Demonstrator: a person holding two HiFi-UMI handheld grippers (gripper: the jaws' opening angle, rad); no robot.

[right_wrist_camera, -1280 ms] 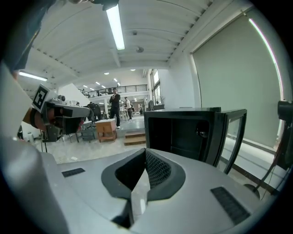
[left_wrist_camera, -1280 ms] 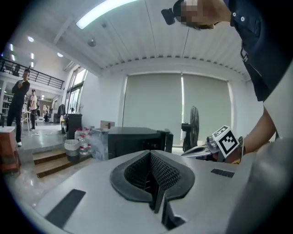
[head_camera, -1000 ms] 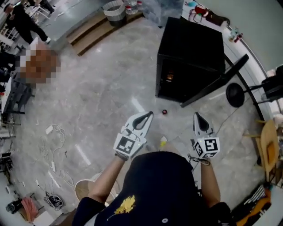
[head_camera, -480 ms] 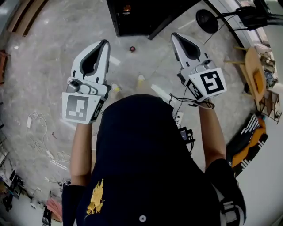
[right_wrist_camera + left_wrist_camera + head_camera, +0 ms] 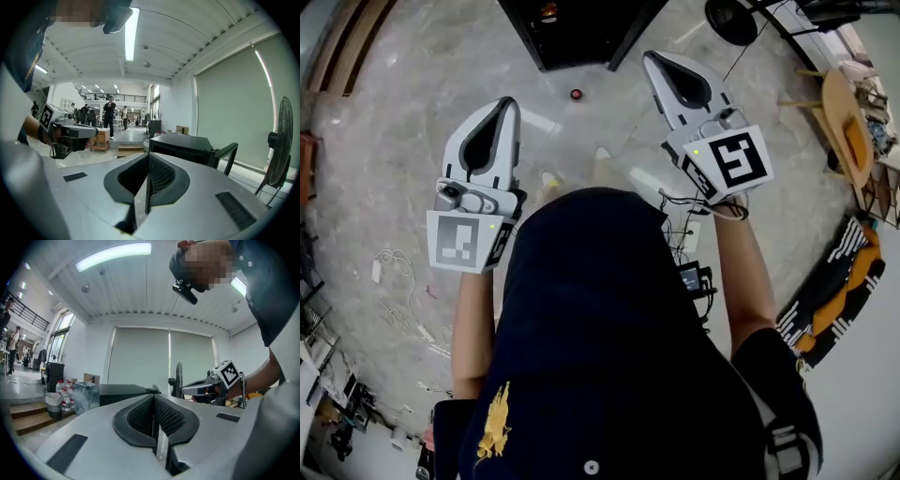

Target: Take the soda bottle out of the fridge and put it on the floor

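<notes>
Approach step. Left gripper (image 5: pixel 506 105) and right gripper (image 5: pixel 654 60) are both clenched and empty. Fridge (image 5: pixel 581 37) is ahead of both, door (image 5: pixel 636 33) open. Soda bottle not clearly seen; an orange glint (image 5: pixel 548 11) inside may be it. Next: close in, open 1 gripper.

Large open lab hall: marble floor (image 5: pixel 384 141) with loose cables (image 5: pixel 412 323), ceiling strip light (image 5: pixel 112 255), pedestal fan (image 5: pixel 280 140), mezzanine railing (image 5: pixel 117 97)

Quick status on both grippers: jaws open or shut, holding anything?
Left gripper: jaws closed, nothing held.
Right gripper: jaws closed, nothing held.
</notes>
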